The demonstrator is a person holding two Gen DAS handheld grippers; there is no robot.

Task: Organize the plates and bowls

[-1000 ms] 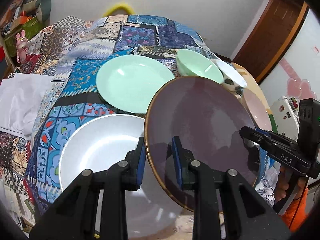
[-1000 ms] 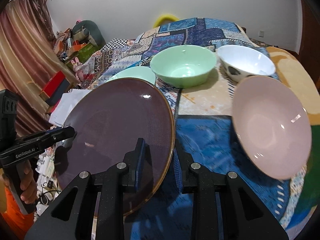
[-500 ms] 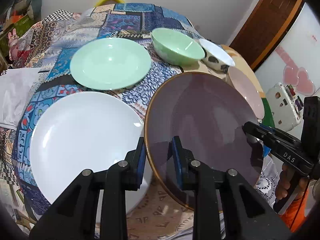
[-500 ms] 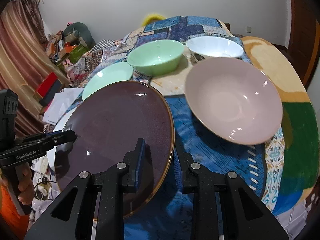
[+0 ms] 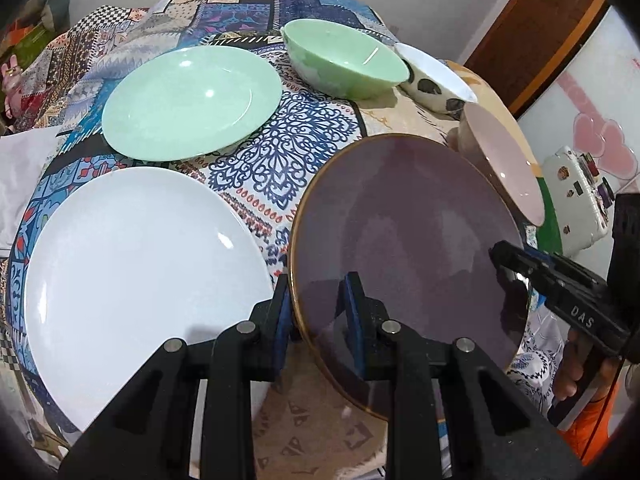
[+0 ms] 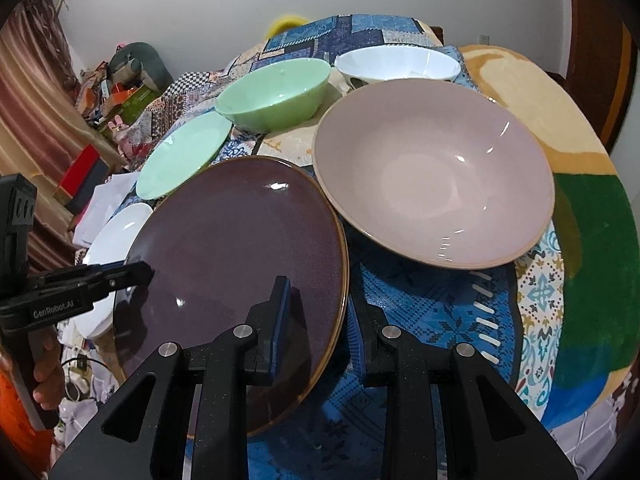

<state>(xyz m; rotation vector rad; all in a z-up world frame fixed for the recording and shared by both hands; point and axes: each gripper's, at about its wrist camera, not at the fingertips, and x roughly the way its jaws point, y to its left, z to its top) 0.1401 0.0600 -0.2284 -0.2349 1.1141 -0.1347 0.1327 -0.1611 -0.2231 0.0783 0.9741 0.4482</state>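
I hold the dark plate (image 5: 404,256) between my two grippers, lifted off the cloth: my left gripper (image 5: 318,312) is clamped on its near rim, my right gripper (image 6: 318,316) pinches the opposite rim, both narrowed onto it. Taking the dark plate as landmark, the white plate (image 5: 136,268) lies just to its left, on my left gripper's side, with the green plate (image 5: 188,100) beyond that. I judge stacking means carrying it leftward, level, over the white plate.
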